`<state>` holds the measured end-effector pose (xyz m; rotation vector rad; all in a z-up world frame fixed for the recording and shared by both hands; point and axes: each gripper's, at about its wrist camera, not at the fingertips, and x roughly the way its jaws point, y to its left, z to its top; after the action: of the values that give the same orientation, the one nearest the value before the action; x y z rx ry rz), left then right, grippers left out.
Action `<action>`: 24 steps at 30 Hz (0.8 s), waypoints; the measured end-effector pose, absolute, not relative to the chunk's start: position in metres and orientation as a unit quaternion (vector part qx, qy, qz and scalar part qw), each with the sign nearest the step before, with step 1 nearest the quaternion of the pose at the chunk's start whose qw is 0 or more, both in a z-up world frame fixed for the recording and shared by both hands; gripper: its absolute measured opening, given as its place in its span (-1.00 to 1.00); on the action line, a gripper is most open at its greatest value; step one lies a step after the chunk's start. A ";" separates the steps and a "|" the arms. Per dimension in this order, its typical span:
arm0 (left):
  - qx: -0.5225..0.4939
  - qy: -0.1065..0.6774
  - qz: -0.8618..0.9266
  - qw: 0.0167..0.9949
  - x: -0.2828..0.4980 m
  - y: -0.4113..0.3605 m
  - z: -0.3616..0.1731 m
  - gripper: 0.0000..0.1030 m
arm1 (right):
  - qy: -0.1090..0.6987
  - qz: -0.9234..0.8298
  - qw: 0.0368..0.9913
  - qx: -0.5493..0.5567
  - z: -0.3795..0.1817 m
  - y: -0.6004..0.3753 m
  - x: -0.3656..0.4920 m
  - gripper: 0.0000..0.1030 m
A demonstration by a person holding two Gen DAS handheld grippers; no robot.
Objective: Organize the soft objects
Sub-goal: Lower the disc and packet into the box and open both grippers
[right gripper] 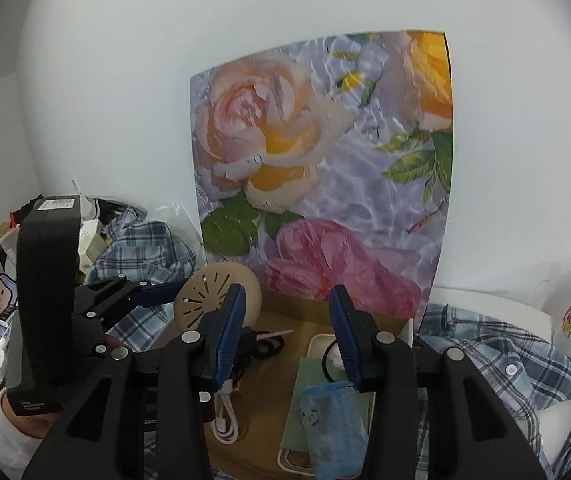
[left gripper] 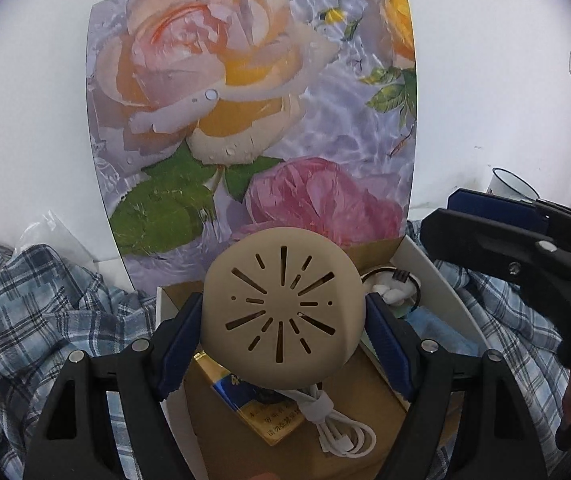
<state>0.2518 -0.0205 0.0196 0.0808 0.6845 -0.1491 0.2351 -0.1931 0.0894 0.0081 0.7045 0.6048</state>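
Left wrist view: left hand-held gripper [left gripper: 283,320] clamps a beige slotted disc [left gripper: 281,304] above the cardboard box [left gripper: 369,396]; right hand-held gripper [right gripper: 287,328] hangs part-open, holding nothing, over a blue cloth [right gripper: 335,424]

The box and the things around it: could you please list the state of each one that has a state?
Box: open, its flowered lid upright.
Beige disc: clamped in the left tool, above the box.
Right tool: open, holding nothing.
White cable: coiled, lying in the box.
Blue cloth: bunched, in the box.
Plaid shirt: crumpled around the box.
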 end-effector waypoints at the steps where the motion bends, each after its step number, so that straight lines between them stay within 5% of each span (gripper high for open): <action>1: 0.040 0.336 -0.073 0.938 0.252 -0.020 0.019 0.57 | 0.342 0.291 0.894 0.004 0.087 -0.193 0.236 -0.07; 4: 0.041 0.341 -0.073 0.936 0.254 -0.021 0.015 0.57 | 0.348 0.285 0.893 0.011 0.081 -0.194 0.239 0.46; 6: 0.042 0.344 -0.073 0.935 0.256 -0.021 0.012 0.57 | 0.355 0.284 0.891 0.015 0.077 -0.195 0.242 0.48; 10: 0.043 0.349 -0.075 0.933 0.258 -0.023 0.007 0.60 | 0.362 0.275 0.890 0.009 0.071 -0.195 0.245 0.90; 13: 0.038 0.346 -0.076 0.935 0.259 -0.022 0.007 0.72 | 0.370 0.273 0.888 0.008 0.068 -0.195 0.247 0.97; 15: 0.042 0.341 -0.067 0.937 0.259 -0.021 0.007 1.00 | 0.373 0.269 0.888 0.004 0.066 -0.196 0.248 0.97; 24: 0.038 0.319 -0.052 0.946 0.255 -0.015 0.015 1.00 | 0.370 0.260 0.892 -0.002 0.070 -0.199 0.247 0.98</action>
<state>0.2552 -0.0149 0.0147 0.0767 0.6500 -0.1049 0.2469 -0.1989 0.0697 -0.0051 0.7672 0.5390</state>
